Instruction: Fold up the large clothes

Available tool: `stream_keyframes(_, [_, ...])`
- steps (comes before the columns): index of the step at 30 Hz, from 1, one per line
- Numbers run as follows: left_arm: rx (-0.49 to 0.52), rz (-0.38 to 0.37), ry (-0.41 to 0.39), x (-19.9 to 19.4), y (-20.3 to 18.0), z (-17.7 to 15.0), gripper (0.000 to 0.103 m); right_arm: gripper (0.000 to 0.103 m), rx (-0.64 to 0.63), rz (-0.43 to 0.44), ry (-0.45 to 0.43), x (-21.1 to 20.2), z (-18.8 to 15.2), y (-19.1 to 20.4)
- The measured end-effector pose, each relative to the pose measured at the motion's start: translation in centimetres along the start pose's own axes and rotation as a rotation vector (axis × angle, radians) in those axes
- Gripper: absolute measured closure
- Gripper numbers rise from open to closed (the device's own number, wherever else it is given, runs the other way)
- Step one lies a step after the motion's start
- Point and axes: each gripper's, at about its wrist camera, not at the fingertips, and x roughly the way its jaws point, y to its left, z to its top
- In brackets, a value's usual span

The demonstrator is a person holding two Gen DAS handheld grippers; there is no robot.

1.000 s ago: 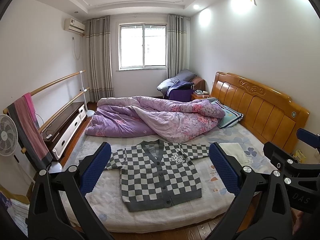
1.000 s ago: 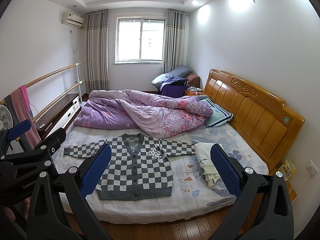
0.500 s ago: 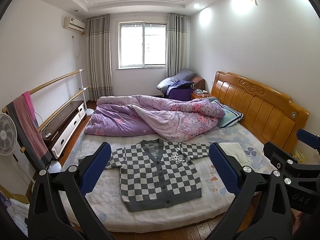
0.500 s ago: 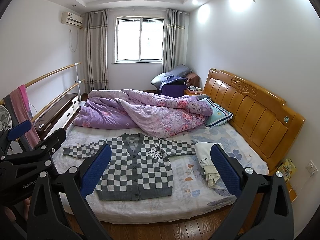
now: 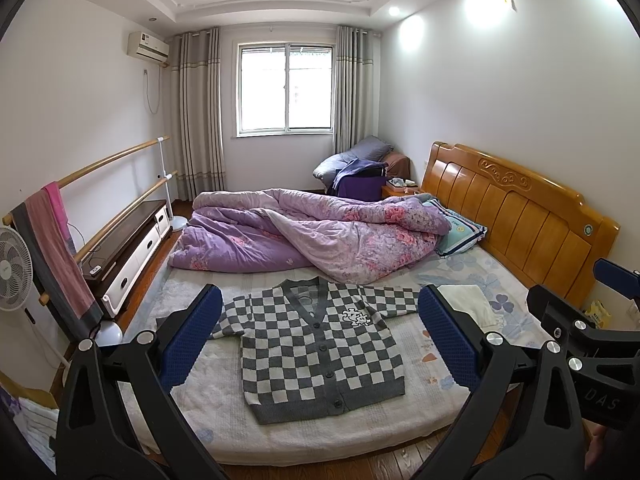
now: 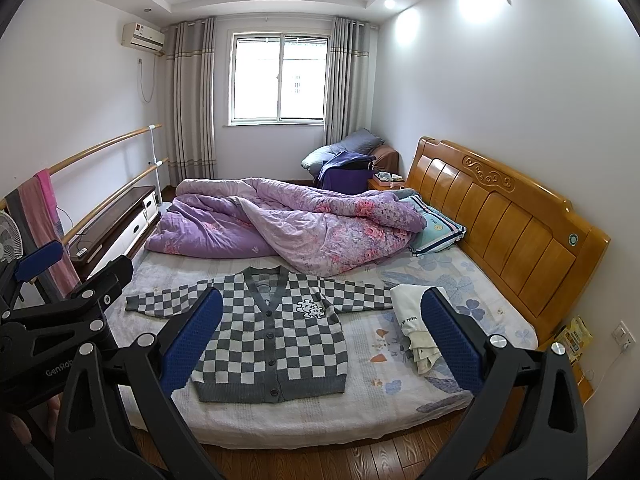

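A grey-and-white checkered cardigan (image 5: 316,348) lies flat and buttoned on the bed (image 5: 224,420), sleeves spread to both sides. It also shows in the right wrist view (image 6: 272,344). My left gripper (image 5: 320,340) is open and empty, held above the floor in front of the bed. My right gripper (image 6: 320,340) is open and empty too, at about the same distance. Each gripper shows at the edge of the other's view, the right gripper (image 5: 592,320) and the left gripper (image 6: 60,300).
A folded white garment (image 6: 416,328) lies on the bed right of the cardigan. A rumpled purple quilt (image 5: 312,236) and a pillow (image 5: 460,232) fill the far half. A wooden headboard (image 5: 520,216) stands at right. A rail with towels (image 5: 52,248), a fan (image 5: 12,264) and a low cabinet (image 5: 128,248) stand at left.
Both views have shifted very slightly; the cardigan and the grippers' opening are unchanged.
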Motion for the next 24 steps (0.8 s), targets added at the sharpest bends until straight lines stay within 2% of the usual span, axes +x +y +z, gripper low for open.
stream_keyframes(24, [-0.003, 0.004, -0.006, 0.86, 0.84, -0.42, 0.005, 0.007, -0.002, 0.000, 0.003, 0.51, 0.33, 0.15])
